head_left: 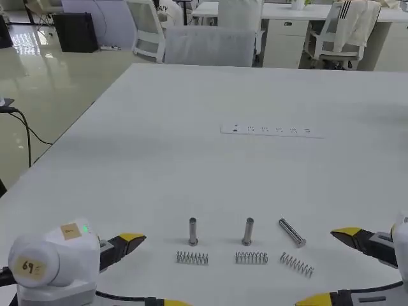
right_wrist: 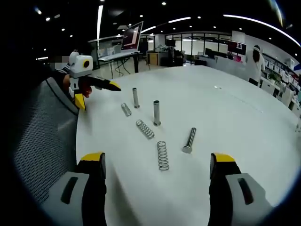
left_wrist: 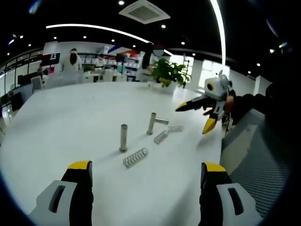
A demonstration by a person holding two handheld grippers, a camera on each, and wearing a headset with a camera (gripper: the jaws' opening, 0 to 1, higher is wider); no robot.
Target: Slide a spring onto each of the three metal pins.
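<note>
Springs (head_left: 251, 257) lie loose near the middle pin (head_left: 248, 232). Left gripper (left_wrist: 146, 165) and right gripper (head_left: 328, 266) gape empty; best to pinch one spring by its end, bore free.

Black, yellow-tipped left tongs (left_wrist: 146, 165) and right tongs (right_wrist: 156, 157); white housing (head_left: 54, 258), yellow "69" sticker (head_left: 30, 268).

Pins: 3 in all, 2 standing upright (left pin (head_left: 193, 231), middle pin (head_left: 248, 231)) and 1 lying on its side (right pin (head_left: 291, 232)). Springs: 3 in all, every one lying flat and off the pins (left spring (head_left: 192, 257), middle spring (head_left: 251, 257), right spring (head_left: 296, 264)), so the count is one spring per pin. Other items: 2 grippers (left gripper (left_wrist: 146, 165), right gripper (right_wrist: 157, 157)), each with 2 yellow-tipped jaws; 1 power strip (head_left: 273, 130); 1 table (head_left: 159, 166).
</note>
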